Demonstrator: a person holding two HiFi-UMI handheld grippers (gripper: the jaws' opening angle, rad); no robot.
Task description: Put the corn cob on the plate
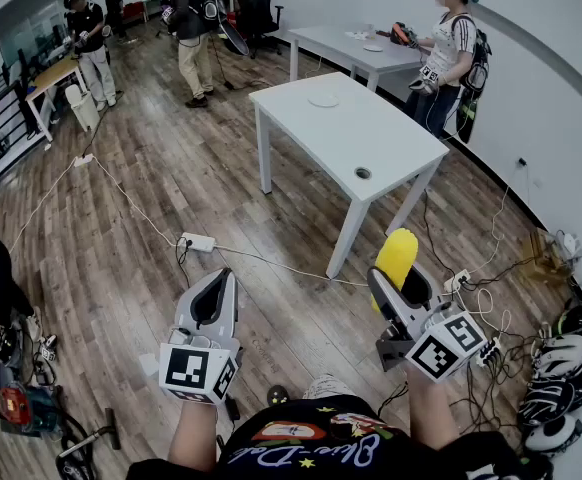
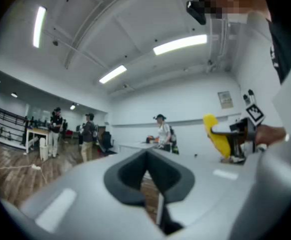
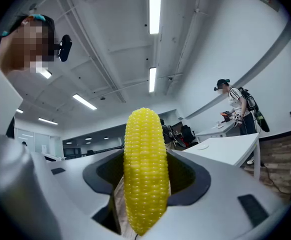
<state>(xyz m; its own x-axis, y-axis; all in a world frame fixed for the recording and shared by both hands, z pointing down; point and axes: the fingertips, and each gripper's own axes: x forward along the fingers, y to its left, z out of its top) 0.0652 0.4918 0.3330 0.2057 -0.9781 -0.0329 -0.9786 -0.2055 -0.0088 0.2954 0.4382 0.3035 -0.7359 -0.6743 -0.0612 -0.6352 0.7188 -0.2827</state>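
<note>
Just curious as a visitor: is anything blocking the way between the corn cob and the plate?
Nothing visible does. The right gripper holds the corn cob over the floor, short of the white table; the plate lies on its far half. Only a small round thing sits on the tabletop between them.

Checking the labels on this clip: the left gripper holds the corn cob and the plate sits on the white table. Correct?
No. The right gripper holds the corn cob, as the right gripper view shows; the left gripper has nothing between its jaws. The plate does sit on the white table.
</note>
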